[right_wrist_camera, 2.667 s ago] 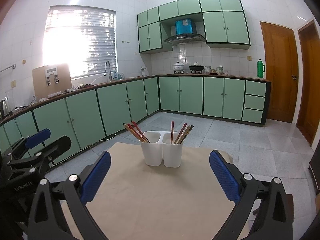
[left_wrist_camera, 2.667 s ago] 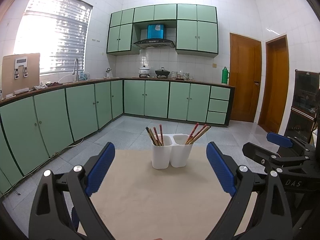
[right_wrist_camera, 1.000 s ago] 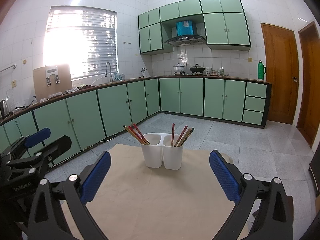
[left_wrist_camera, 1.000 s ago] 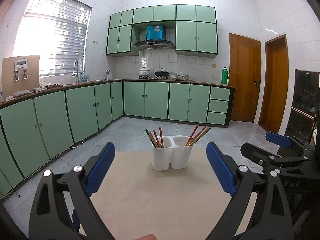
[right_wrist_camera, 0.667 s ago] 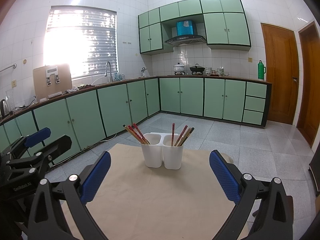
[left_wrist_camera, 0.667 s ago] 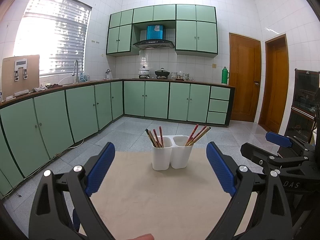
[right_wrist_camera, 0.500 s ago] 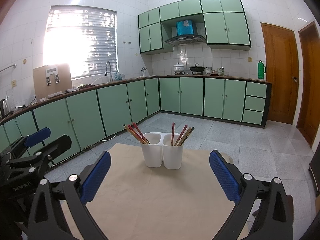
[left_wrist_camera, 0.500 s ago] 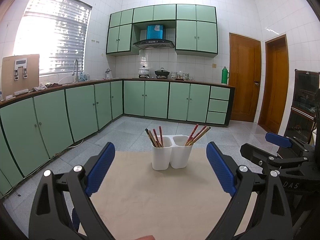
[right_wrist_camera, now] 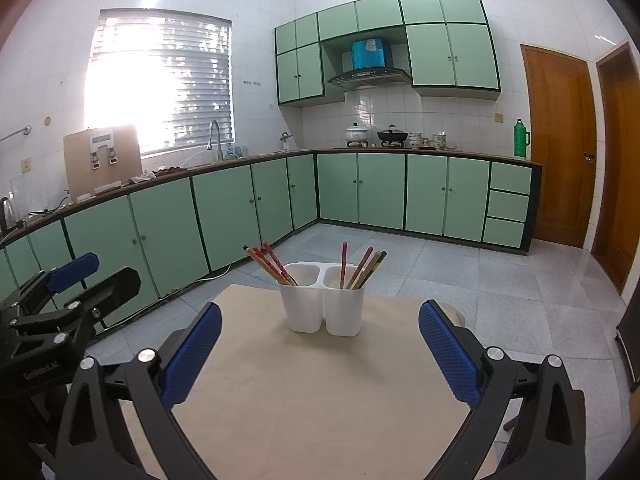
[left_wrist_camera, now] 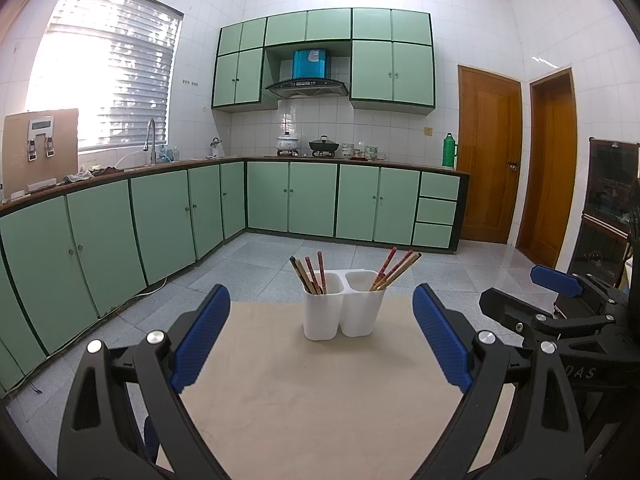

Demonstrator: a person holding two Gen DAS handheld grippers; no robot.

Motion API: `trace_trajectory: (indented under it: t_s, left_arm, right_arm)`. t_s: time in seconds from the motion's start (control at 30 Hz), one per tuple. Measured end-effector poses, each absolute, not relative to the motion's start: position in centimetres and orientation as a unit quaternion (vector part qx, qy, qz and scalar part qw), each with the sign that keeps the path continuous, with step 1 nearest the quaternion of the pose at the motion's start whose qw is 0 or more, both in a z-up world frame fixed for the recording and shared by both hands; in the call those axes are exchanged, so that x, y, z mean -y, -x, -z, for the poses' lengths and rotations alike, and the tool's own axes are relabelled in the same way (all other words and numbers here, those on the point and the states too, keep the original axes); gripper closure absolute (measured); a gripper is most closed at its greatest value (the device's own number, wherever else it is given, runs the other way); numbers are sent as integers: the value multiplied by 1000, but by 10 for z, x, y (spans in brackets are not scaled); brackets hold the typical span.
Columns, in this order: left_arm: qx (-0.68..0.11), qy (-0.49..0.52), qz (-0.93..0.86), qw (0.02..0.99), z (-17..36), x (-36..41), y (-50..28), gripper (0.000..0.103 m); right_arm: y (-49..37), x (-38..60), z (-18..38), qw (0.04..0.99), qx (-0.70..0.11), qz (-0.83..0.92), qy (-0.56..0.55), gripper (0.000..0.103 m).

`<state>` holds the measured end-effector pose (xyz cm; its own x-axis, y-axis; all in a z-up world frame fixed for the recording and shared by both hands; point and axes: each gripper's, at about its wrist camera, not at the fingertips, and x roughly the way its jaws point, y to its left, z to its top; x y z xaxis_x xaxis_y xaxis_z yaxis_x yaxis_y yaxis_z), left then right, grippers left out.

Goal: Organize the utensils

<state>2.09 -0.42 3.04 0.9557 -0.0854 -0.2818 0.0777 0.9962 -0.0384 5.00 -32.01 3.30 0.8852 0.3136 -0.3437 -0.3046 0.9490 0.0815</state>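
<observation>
While both grippers hang over the near part of the beige table (left_wrist_camera: 304, 408), the white two-compartment utensil holder (left_wrist_camera: 341, 308) stands upright toward the table's far edge, and everything else can be placed from it. Well to the left of the holder, green base cabinets (left_wrist_camera: 100, 240) run along the wall under a bright window with blinds (left_wrist_camera: 104, 68), and a tap (left_wrist_camera: 151, 136) rises from the counter there. Nearer the camera and left of the holder is the left gripper (left_wrist_camera: 320, 338), its blue pads spread wide apart with nothing between them; the holder shows through the gap, well beyond the tips. The holder's left compartment carries a bunch of chopsticks (left_wrist_camera: 309, 274) leaning left, red and brown. Its right compartment carries another bunch of chopsticks (left_wrist_camera: 394, 268) leaning right. Behind the holder, across the tiled floor, a range hood (left_wrist_camera: 307, 87) hangs over a stove with pots. To the right of the holder, in the left wrist view, the right gripper (right_wrist_camera: 320, 350) appears from the side; in its own view its blue pads are likewise wide apart and empty, the holder centred beyond them. Farther right of the holder are two wooden doors (left_wrist_camera: 490, 156) and a green flask (left_wrist_camera: 449, 150) at the counter's end.
</observation>
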Motion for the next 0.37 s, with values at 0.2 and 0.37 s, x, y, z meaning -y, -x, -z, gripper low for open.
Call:
trace_trajectory:
  t_s: [0.2, 0.37]
  left_arm:
    - [-145, 13, 39, 989, -31, 5, -22, 13]
    - [-147, 14, 38, 988, -30, 3, -23, 13]
  right_arm:
    - [-51, 321, -32, 971, -179, -158, -14, 6]
    - [-51, 322, -32, 971, -179, -159, -14, 6]
